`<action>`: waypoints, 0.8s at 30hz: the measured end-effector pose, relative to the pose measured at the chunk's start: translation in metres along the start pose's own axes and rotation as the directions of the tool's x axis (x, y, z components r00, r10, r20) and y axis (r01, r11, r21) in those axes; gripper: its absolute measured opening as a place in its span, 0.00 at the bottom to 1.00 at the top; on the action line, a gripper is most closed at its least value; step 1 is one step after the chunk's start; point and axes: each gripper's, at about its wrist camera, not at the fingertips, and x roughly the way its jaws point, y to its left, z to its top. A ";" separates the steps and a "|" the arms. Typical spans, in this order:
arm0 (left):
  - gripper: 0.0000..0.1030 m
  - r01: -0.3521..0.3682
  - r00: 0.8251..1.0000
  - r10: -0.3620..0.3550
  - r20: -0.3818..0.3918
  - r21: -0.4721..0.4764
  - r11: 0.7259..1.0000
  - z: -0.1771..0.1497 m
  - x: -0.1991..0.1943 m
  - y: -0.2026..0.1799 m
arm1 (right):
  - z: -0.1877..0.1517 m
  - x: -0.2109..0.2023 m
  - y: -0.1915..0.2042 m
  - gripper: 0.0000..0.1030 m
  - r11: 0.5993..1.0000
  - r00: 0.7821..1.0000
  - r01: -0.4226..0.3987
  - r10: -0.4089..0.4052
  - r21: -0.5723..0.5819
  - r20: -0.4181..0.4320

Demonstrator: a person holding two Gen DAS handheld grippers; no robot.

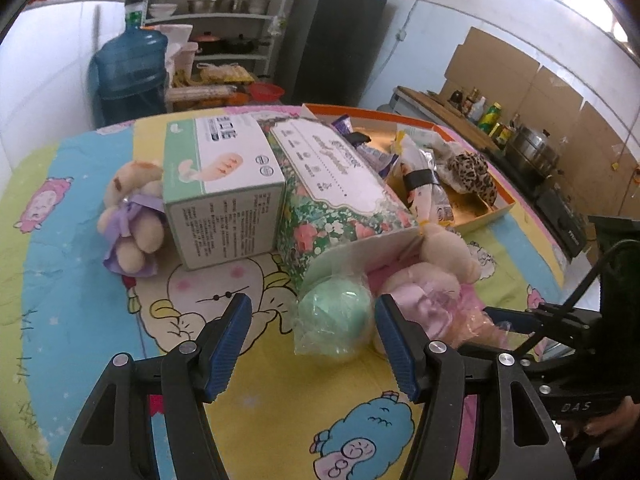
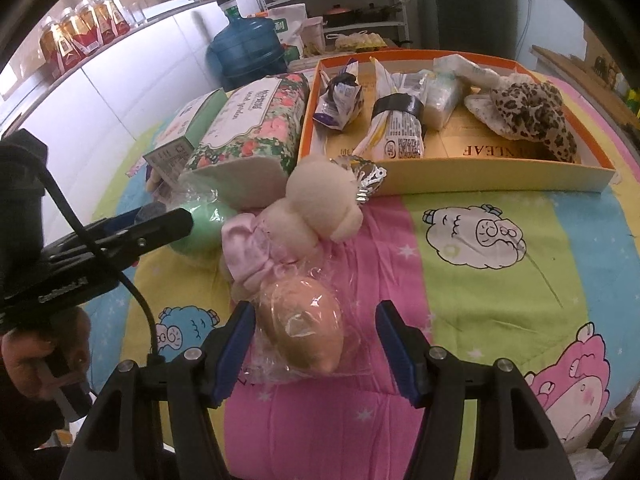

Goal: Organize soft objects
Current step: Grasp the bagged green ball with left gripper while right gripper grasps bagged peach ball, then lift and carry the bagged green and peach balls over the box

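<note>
Two views, left wrist first: the left gripper [image 1: 314, 322] holds its blue-padded fingers wide and empty, lined up on a mint-green foam ball in clear wrap [image 1: 335, 309] lying on the cartoon-print table [image 1: 72, 280] against a floral tissue pack [image 1: 340, 200]. Right wrist view: the right gripper [image 2: 316, 334], fingers equally wide, straddles a peach foam ball in plastic wrap [image 2: 306, 330] without pressing, likely bound for the orange-rimmed cardboard tray [image 2: 500, 178].

A green ball [image 1: 335, 309] in clear wrap lies at lower centre, touching a pink-dressed plush [image 1: 430, 280]. A peach wrapped ball [image 2: 306, 328] lies at lower centre; a purple-dressed plush [image 1: 132, 220] lies at left.
</note>
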 end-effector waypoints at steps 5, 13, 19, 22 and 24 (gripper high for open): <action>0.62 0.025 1.000 -0.025 -0.013 -0.005 1.000 0.000 0.011 0.000 | 0.000 0.002 -0.001 0.61 1.000 1.000 -0.015 0.015 0.005 -0.007; 0.40 0.052 0.999 -0.052 0.004 0.045 0.998 -0.003 0.013 -0.011 | -0.002 0.000 0.005 0.52 1.000 1.000 -0.011 0.010 -0.023 -0.011; 0.38 0.068 0.997 -0.069 0.017 0.039 0.997 -0.006 0.007 -0.010 | -0.005 -0.005 0.009 0.51 0.999 1.000 -0.012 0.012 -0.035 -0.004; 0.38 0.066 0.997 -0.067 0.032 0.036 0.997 -0.008 0.000 -0.009 | -0.006 -0.010 0.011 0.50 0.999 1.000 -0.015 0.015 -0.037 0.010; 0.38 0.064 0.997 -0.066 0.043 0.034 0.997 -0.009 -0.005 -0.009 | -0.006 -0.013 0.012 0.50 0.999 1.000 -0.020 0.021 -0.037 0.017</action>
